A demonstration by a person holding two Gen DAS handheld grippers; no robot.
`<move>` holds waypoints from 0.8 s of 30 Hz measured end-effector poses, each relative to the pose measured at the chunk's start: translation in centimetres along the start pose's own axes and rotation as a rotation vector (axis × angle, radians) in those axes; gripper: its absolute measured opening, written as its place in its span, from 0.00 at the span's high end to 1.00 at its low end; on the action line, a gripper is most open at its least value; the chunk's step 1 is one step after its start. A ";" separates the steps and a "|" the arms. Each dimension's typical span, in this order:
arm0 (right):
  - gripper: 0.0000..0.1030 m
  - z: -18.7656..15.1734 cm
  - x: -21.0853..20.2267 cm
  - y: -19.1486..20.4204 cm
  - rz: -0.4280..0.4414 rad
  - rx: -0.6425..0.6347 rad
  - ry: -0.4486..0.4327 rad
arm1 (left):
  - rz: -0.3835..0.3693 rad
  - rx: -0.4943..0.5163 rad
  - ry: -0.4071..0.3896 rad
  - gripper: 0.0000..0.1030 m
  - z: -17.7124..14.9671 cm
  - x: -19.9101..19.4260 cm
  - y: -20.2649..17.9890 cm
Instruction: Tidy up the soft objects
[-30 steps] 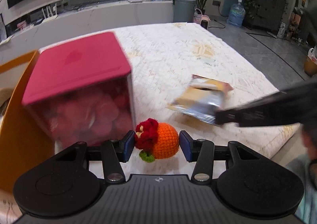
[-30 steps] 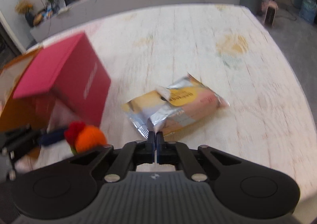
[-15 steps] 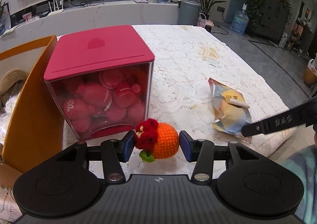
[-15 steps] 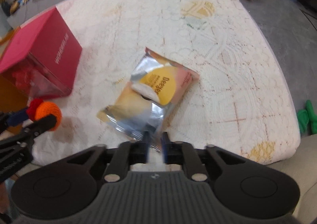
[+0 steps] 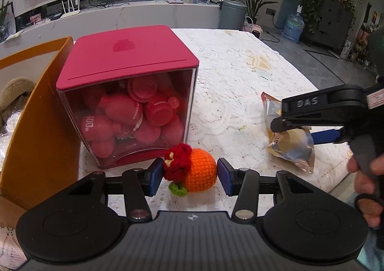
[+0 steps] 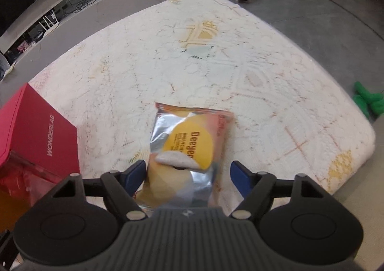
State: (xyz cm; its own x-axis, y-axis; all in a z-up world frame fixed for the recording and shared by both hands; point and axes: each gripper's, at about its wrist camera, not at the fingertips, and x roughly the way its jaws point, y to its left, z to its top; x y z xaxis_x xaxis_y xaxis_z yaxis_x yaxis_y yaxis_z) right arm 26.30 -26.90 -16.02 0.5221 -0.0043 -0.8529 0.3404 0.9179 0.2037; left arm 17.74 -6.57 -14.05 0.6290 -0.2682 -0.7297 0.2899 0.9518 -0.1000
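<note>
A crocheted orange [image 5: 202,172] with a red flower and a green leaf sits between the blue pads of my left gripper [image 5: 188,176], which is shut on it just above the white lace cloth [image 5: 230,74]. In the right wrist view a silver and yellow snack packet [image 6: 189,144] lies on the cloth between the jaws of my right gripper [image 6: 188,173]. Those jaws are opening; the right pad stands clear of the packet and the left pad is close beside its edge. From the left wrist view the right gripper [image 5: 294,130] hangs over the packet [image 5: 295,148].
A clear box with a red lid [image 5: 127,62], full of red capsules, stands just beyond the left gripper. An orange container [image 5: 36,127] is at its left. A person's hand [image 5: 364,182] holds the right gripper. The table's edge [image 6: 360,158] runs close on the right.
The right gripper went from shut to wide apart and rolled, so the packet now lies lengthwise between its jaws. The left gripper kept the crocheted orange.
</note>
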 end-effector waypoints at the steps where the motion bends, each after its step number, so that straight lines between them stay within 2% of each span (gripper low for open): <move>1: 0.32 0.0 0.2 0.1 -0.002 -0.002 0.002 | -0.003 0.001 -0.001 0.46 0.0 0.0 0.0; 2: 0.37 0.0 0.4 0.1 0.000 -0.008 0.007 | -0.004 0.003 -0.001 0.46 0.0 0.0 -0.1; 12: 0.44 -0.6 0.6 1.5 -0.057 -0.112 0.001 | -0.019 0.003 -0.001 0.46 -0.2 -0.1 -0.1; 16: 0.53 -0.7 0.7 1.6 -0.064 -0.138 0.002 | -0.031 0.001 -0.019 0.46 -0.2 -0.3 0.0; 20: 0.59 -0.8 0.4 1.6 -0.051 -0.148 -0.009 | -0.052 -0.001 -0.037 0.46 -0.3 -0.7 -0.1; 24: 0.61 -1.0 -0.8 1.5 -0.030 -0.143 -0.045 | -0.057 0.004 -0.052 0.46 -0.1 -1.9 -0.3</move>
State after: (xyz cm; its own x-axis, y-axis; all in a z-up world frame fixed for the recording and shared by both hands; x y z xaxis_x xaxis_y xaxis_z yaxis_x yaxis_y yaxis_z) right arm 25.57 -25.16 -15.56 0.5490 -0.0475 -0.8345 0.2432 0.9643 0.1051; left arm 16.38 -6.29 -12.69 0.6483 -0.3290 -0.6866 0.3288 0.9344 -0.1373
